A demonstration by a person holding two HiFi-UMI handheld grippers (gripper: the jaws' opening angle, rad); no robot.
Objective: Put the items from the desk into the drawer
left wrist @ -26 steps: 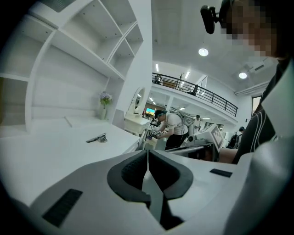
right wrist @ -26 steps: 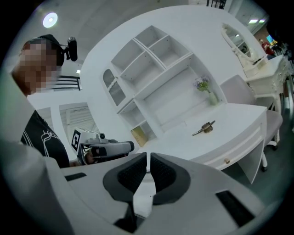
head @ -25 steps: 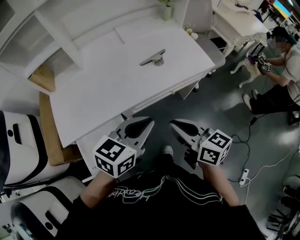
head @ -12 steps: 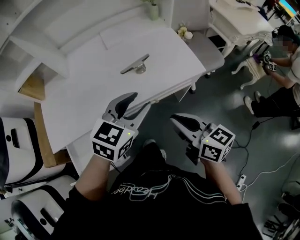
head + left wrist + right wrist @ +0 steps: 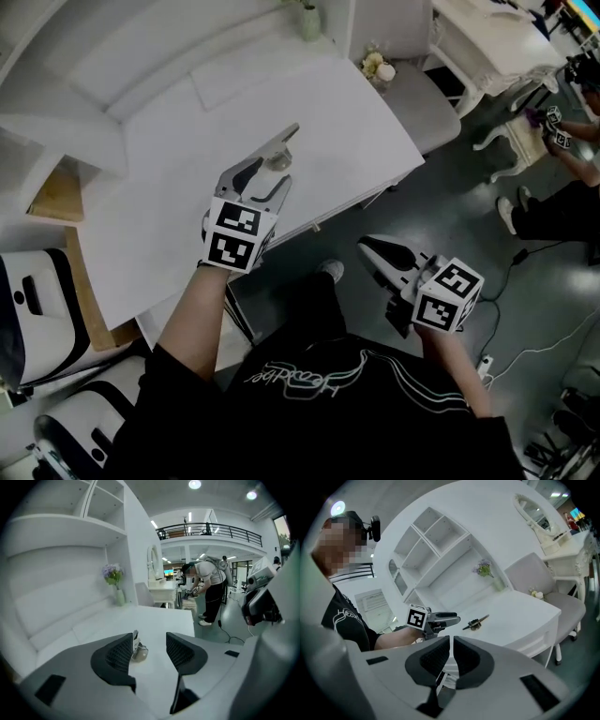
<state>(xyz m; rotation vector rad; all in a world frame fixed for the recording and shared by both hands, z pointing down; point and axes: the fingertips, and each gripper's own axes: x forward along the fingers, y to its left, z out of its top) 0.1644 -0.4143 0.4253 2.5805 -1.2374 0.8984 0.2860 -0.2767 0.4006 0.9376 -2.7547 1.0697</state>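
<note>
As the person leaned over the front edge of the desk (image 5: 347,122), the left gripper (image 5: 259,180) hung low above the white top with its jaws apart and nothing between them. The one loose item I could see, a slim metal clip (image 5: 278,148), lay flat near the middle of the desk, just beyond those jaws. From the left gripper view the clip (image 5: 137,649) sat slightly off the gap, closer to the jaw on that view's left than to the other.

The right gripper (image 5: 375,249) was held off the desk, out past the front edge above the floor. Its jaws were pressed nearly together and carried nothing.

To my eye the clip looked light and stiff, with a smooth surface that might skid on the glossy top. It lay so low that a pinch across the narrow bar, near the thicker rounded end, seemed the safest hold.

A small vase of flowers (image 5: 308,21) stood at the back edge. I could not make out an open drawer.
</note>
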